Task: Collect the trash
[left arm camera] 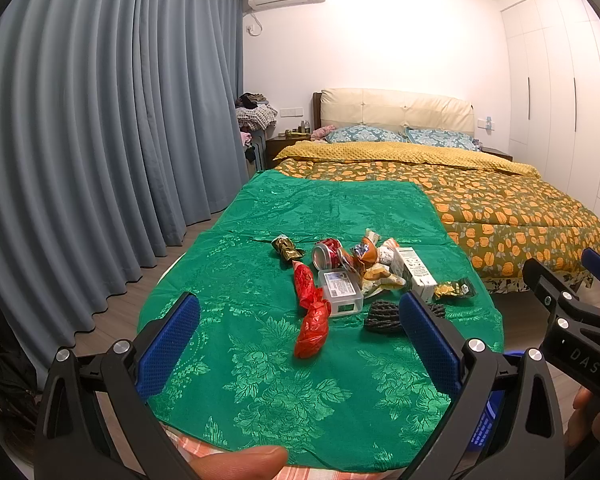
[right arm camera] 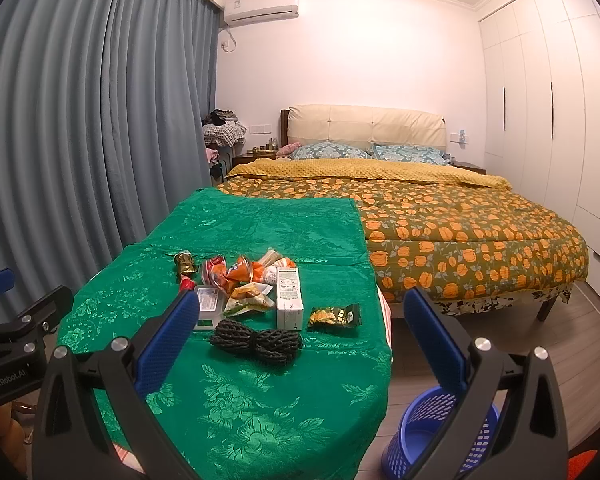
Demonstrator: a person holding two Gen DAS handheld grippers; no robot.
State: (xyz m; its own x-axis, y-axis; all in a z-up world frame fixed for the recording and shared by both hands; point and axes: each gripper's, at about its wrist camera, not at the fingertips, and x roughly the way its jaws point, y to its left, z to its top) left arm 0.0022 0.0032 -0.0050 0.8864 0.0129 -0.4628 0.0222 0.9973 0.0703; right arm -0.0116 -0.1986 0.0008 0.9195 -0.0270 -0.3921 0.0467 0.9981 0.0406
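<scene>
Trash lies in a pile on the green tablecloth [left arm camera: 260, 380]: a red plastic bag [left arm camera: 310, 320], a crushed red can [left arm camera: 326, 253], a clear plastic box [left arm camera: 340, 292], a white carton [left arm camera: 414, 272], a black foam net [left arm camera: 384, 316], snack wrappers [left arm camera: 376, 276] and a green-gold packet [left arm camera: 456, 289]. My left gripper [left arm camera: 300, 344] is open and empty, held near the table's front. My right gripper [right arm camera: 300, 340] is open and empty, held short of the black net [right arm camera: 256, 340] and the carton [right arm camera: 289, 298]. A blue mesh bin [right arm camera: 432, 436] stands on the floor below the table's right edge.
A bed with an orange-flowered quilt [right arm camera: 460, 240] stands behind and right of the table. Grey-blue curtains [left arm camera: 80, 140] hang along the left. White wardrobes [right arm camera: 552, 120] line the right wall. Wooden floor [right arm camera: 580, 320] lies between bed and wardrobes.
</scene>
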